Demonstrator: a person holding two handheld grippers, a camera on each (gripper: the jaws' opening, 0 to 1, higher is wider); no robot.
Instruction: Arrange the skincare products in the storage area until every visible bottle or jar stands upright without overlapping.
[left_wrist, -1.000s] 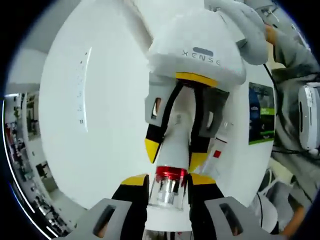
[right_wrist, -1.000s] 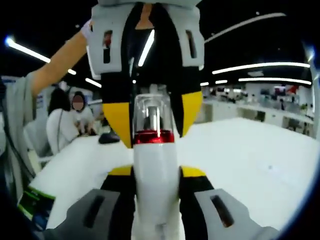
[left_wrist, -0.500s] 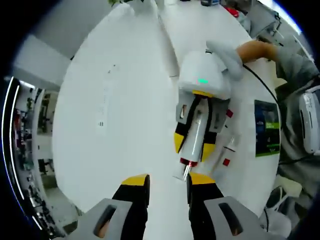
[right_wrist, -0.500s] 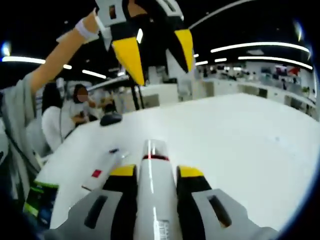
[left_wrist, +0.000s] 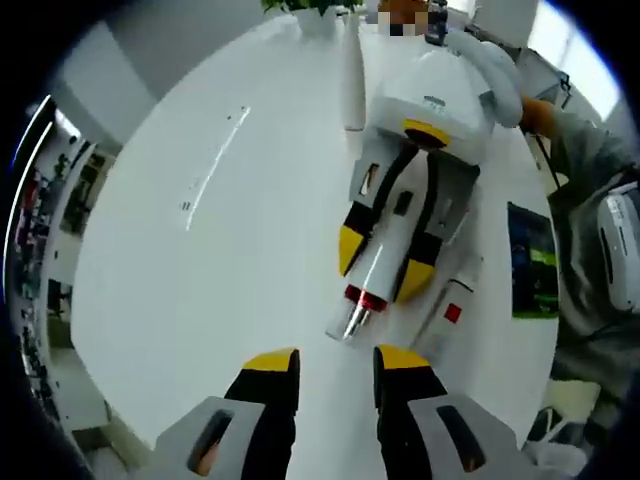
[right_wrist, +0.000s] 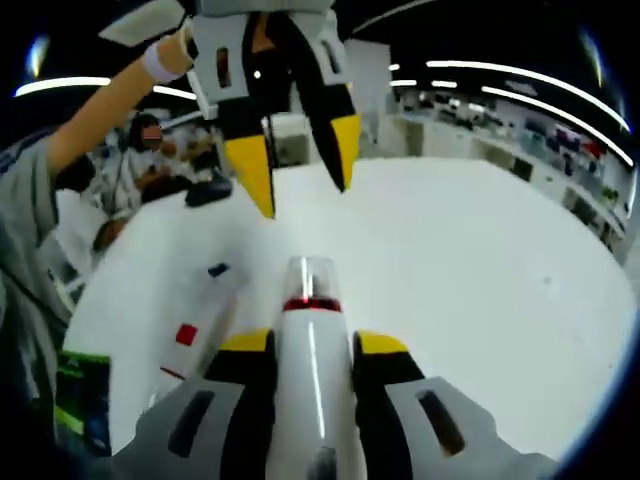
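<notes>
Right gripper (left_wrist: 385, 275) clamps a white pump bottle (right_wrist: 308, 345), tilted above the worktop (left_wrist: 220, 260). Left gripper (right_wrist: 295, 175), at 12 o'clock, hangs released. Risk: set down slanted, the narrow bottle topples onto tubes (right_wrist: 195, 335) at 9 o'clock.

You work over a broad white table (right_wrist: 480, 260) in an open office; long ceiling light strips (right_wrist: 520, 80) glow above distant desks (right_wrist: 500, 150).
</notes>
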